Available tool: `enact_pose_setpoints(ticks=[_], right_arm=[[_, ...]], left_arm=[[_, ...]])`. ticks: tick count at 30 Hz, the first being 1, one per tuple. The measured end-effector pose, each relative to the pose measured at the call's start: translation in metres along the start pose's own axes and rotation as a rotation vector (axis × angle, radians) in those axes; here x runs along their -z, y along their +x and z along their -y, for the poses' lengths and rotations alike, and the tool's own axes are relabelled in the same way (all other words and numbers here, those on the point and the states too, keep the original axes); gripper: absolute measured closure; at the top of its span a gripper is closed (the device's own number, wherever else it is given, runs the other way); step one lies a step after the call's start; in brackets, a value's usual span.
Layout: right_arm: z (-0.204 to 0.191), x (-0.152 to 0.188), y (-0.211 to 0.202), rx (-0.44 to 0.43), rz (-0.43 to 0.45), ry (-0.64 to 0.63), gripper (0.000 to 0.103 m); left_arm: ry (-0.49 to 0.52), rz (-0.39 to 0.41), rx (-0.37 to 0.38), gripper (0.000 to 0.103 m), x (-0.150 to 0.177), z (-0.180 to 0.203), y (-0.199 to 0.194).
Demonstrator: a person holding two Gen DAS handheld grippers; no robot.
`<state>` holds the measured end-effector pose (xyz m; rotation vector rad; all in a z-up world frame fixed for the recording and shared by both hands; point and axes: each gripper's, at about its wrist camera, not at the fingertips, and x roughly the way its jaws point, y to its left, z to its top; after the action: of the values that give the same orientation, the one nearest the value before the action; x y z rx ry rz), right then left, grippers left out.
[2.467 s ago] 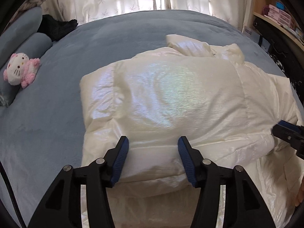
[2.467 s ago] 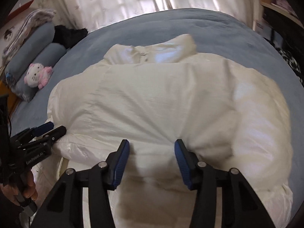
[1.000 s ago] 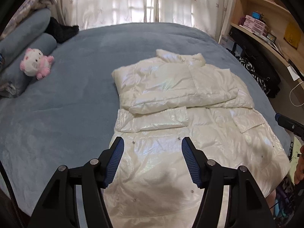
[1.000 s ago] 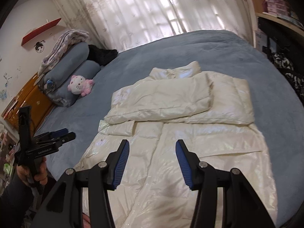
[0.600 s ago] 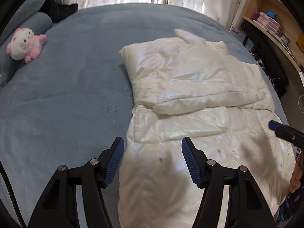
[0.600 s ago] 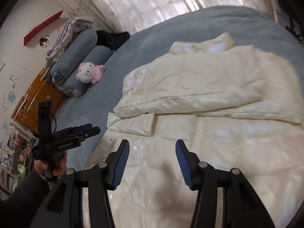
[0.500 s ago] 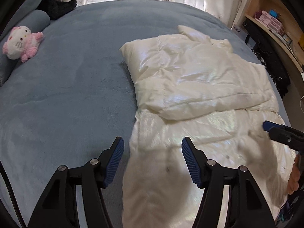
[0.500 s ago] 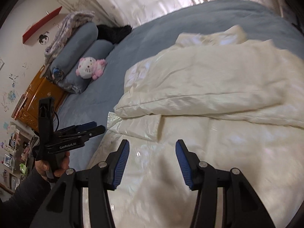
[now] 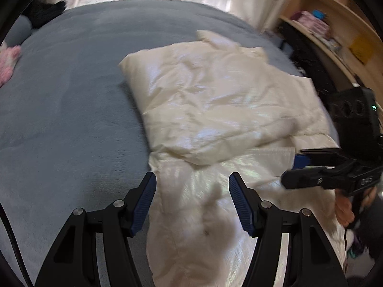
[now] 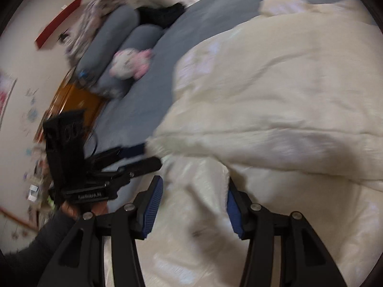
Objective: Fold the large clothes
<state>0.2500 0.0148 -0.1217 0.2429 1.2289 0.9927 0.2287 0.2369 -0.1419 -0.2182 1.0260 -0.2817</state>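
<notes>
A cream-white puffer jacket (image 9: 215,110) lies on the blue-grey bed (image 9: 71,119), its sleeves folded across the chest. My left gripper (image 9: 192,186) hangs open low over the jacket's lower left edge, shiny fabric showing between its blue pads. My right gripper (image 10: 194,189) is open too, just above the lower part of the jacket (image 10: 275,95), with a ridge of fabric rising between its fingers. The two grippers are close together: the right gripper (image 9: 299,174) shows in the left wrist view, and the left gripper (image 10: 143,157) in the right wrist view. The right wrist view is blurred.
A pink and white plush toy (image 10: 130,65) leans on grey bolster pillows (image 10: 119,35) at the bed's head. An orange wooden cabinet (image 10: 76,100) stands beside the bed. Wooden shelves (image 9: 323,24) run along the right. A dark-sleeved hand (image 10: 71,209) holds the left gripper.
Both grippers have come down and forward, closer to the jacket's lower half. The right one swung in toward the left gripper. Their jaws kept the same width.
</notes>
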Motion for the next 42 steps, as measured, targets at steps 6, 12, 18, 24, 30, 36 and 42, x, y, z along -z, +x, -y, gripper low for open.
enact_pose_setpoints(ticks=[6,12,18,24,30,36,42], right_arm=[[-0.039,0.026,0.005,0.001,-0.152,-0.221,0.052],[-0.066,0.055,0.012,0.110,-0.215,-0.390,0.052],[-0.068,0.038,-0.004,0.220,-0.038,-0.372,0.052],[-0.067,0.008,-0.001,0.262,0.053,-0.361,0.053],[-0.070,-0.012,0.008,0.288,0.043,-0.374,0.059],[-0.057,-0.027,0.044,0.310,-0.096,-0.407,0.065],[-0.061,-0.034,0.085,0.317,-0.171,-0.461,0.101]], left_arm=[[0.114,-0.006,0.046,0.042,0.013,0.020,-0.029],[0.268,-0.032,-0.019,0.042,0.032,0.045,-0.048],[0.264,0.000,-0.052,0.042,0.029,0.050,-0.058],[0.219,0.022,-0.041,0.042,0.020,0.047,-0.058],[0.180,0.035,-0.037,0.042,0.019,0.036,-0.060],[0.158,0.032,-0.037,0.042,0.017,0.028,-0.056],[0.131,0.040,-0.040,0.042,0.016,0.020,-0.057]])
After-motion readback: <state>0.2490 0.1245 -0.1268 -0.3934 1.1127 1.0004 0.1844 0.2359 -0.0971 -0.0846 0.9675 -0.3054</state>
